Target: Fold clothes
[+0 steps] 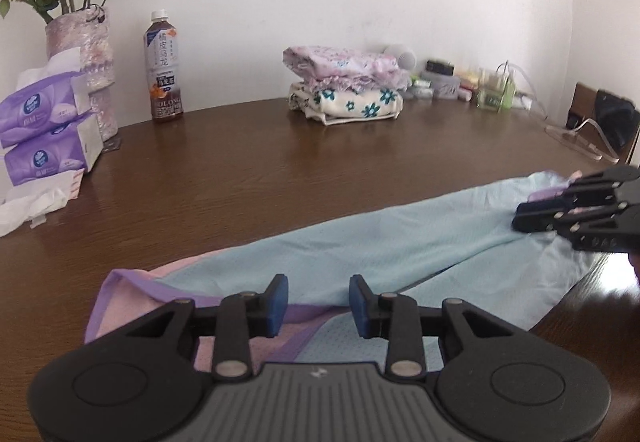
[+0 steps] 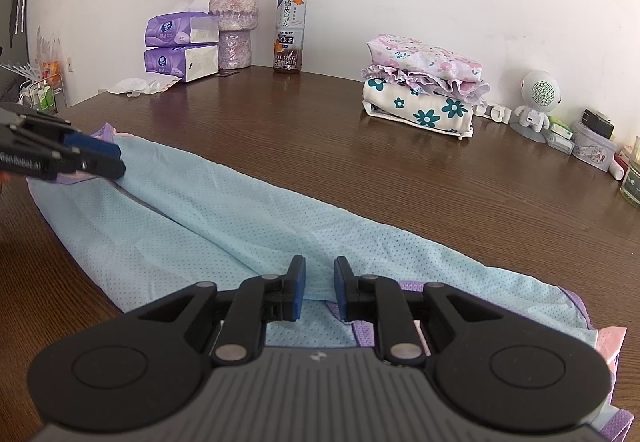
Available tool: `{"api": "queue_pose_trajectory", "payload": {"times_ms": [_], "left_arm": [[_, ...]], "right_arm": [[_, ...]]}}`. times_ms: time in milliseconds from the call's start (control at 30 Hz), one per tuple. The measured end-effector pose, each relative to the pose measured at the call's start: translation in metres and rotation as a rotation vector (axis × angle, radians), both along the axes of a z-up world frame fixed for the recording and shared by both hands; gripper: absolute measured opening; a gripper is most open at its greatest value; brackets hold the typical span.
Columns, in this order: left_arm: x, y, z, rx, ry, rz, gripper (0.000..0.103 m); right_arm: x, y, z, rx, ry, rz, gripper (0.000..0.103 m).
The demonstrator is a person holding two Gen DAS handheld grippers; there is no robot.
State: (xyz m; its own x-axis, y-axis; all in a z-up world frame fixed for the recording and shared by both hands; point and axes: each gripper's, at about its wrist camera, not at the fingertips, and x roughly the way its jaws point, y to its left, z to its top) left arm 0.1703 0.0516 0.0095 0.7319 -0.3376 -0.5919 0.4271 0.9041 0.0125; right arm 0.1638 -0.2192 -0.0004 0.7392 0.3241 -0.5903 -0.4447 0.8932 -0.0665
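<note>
Both my tongs hover low over the light blue shirt (image 1: 360, 242) on the table (image 1: 280, 170). Left tongs (image 1: 318, 306) stand partly open, gripping nothing. Right tongs (image 2: 319, 288) show only a narrow gap, with shirt fabric beneath but unpinched.

The table (image 2: 360, 170) is dark wood-grain with a soft sheen. The garment (image 2: 224, 226) is thin pale-blue mesh cloth — pin-holed, matt, with purple ribbed trim. Each gripper (image 2: 319, 288) is matt black plastic with blue pads (image 2: 298, 292) and dull metal pivot pins. The bottle (image 2: 289, 30) is glossy clear plastic — the tissue packs (image 2: 172, 42) shiny film.
</note>
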Motion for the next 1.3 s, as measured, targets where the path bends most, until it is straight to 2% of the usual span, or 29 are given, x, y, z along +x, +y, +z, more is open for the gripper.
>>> {"api": "queue_pose_trajectory", "payload": {"times_ms": [100, 233, 267, 300, 367, 500, 667, 767, 867, 933, 1033, 1167, 1300], "left_arm": [[-0.003, -0.006, -0.003, 0.041, -0.008, -0.008, 0.032], [-0.004, 0.001, 0.001, -0.008, -0.029, -0.007, 0.033], [-0.005, 0.002, 0.003, -0.031, -0.043, -0.007, 0.035], [-0.005, 0.004, 0.006, -0.054, -0.058, -0.002, 0.043], [-0.005, 0.004, 0.007, -0.061, -0.074, 0.020, 0.051], [0.002, 0.000, 0.002, 0.000, -0.030, 0.038, 0.049], [0.003, -0.001, -0.002, 0.027, -0.008, 0.027, 0.050], [0.000, 0.000, 0.000, 0.012, -0.035, 0.034, 0.049], [-0.007, -0.001, 0.008, -0.042, -0.089, 0.022, 0.049], [-0.008, -0.007, 0.014, -0.095, -0.098, 0.013, 0.049], [-0.005, -0.029, 0.016, -0.147, -0.064, -0.040, 0.048], [-0.002, -0.072, 0.010, -0.106, -0.015, -0.139, 0.048], [0.007, -0.097, 0.006, -0.108, 0.014, -0.137, 0.047]], "right_arm": [[0.000, 0.000, 0.000, 0.000, 0.000, 0.000, 0.016], [0.000, 0.000, 0.000, 0.000, 0.000, 0.000, 0.016], [0.000, 0.000, 0.000, 0.000, 0.000, 0.000, 0.016], [0.000, 0.000, 0.000, -0.001, -0.001, 0.000, 0.016], [0.000, 0.000, 0.000, -0.001, -0.001, 0.000, 0.016], [0.000, -0.001, 0.000, 0.000, -0.001, 0.000, 0.016], [0.000, -0.001, 0.000, 0.002, 0.000, 0.002, 0.018], [-0.001, 0.001, 0.000, -0.001, -0.002, 0.007, 0.020], [-0.001, 0.001, 0.000, -0.004, -0.004, 0.006, 0.021], [-0.001, 0.001, 0.000, -0.004, -0.004, 0.006, 0.021], [-0.001, 0.001, 0.000, -0.005, -0.005, 0.006, 0.021], [-0.001, 0.001, 0.000, -0.005, -0.005, 0.006, 0.021], [-0.001, 0.001, 0.000, -0.004, -0.005, 0.006, 0.021]]}}
